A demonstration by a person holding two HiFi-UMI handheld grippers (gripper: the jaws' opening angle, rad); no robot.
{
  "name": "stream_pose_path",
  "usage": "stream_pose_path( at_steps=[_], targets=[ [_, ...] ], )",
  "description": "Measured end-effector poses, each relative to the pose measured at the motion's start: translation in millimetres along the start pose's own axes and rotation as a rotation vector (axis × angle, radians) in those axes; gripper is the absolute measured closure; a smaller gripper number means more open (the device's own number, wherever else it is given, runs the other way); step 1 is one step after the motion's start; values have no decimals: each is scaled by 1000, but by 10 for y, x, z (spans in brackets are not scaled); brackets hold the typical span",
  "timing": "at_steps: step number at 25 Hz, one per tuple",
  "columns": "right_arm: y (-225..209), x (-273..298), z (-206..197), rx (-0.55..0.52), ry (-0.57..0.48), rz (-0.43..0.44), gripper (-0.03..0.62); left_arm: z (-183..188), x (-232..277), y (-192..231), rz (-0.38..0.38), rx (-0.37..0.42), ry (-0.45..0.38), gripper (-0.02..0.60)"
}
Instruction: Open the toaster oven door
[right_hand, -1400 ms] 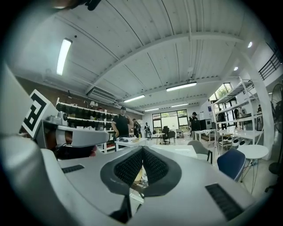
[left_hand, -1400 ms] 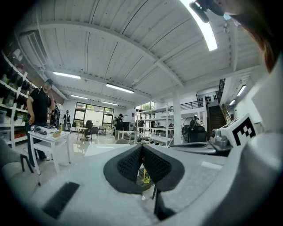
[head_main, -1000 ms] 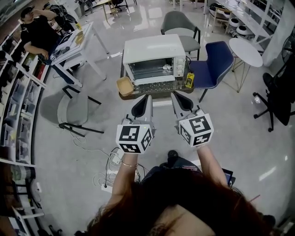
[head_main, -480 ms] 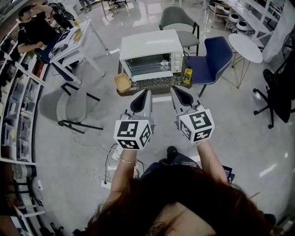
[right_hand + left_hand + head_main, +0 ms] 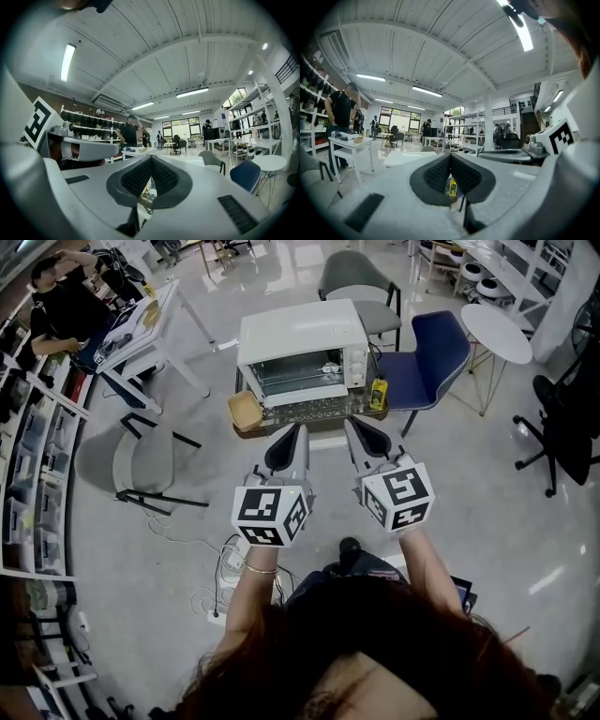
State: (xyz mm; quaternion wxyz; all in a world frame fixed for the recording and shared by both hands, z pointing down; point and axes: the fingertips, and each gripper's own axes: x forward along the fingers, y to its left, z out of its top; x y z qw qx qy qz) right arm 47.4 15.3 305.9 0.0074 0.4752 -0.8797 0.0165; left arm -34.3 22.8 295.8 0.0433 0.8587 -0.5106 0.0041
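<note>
Left gripper: jaws pressed together, holding nothing.
Right gripper: jaws pressed together, holding nothing.
Oven: at 12 o'clock from both grippers, apart from them.

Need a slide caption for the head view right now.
Left gripper and right gripper, fingers shut, point at the white toaster oven without touching it.

Floor — glossy pale grey, cables trailing near. Shelving along the left wall. White desk far left; grey chair left; second grey chair far; blue chair beside it; round white table far right; black office chair at right edge. White ribbed ceiling — strip lights; tall windows far.
</note>
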Motion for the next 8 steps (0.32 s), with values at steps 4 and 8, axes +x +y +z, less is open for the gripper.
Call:
stream_pose_path(
  at_steps=[4,8],
  targets=[
    [-20,56,-27,5,3,1,592,-26,33,54,5,-10,5,566],
    [-47,121,-66,9,10,-1,592,-53,80,115,10,-12,12,566]
  ],
)
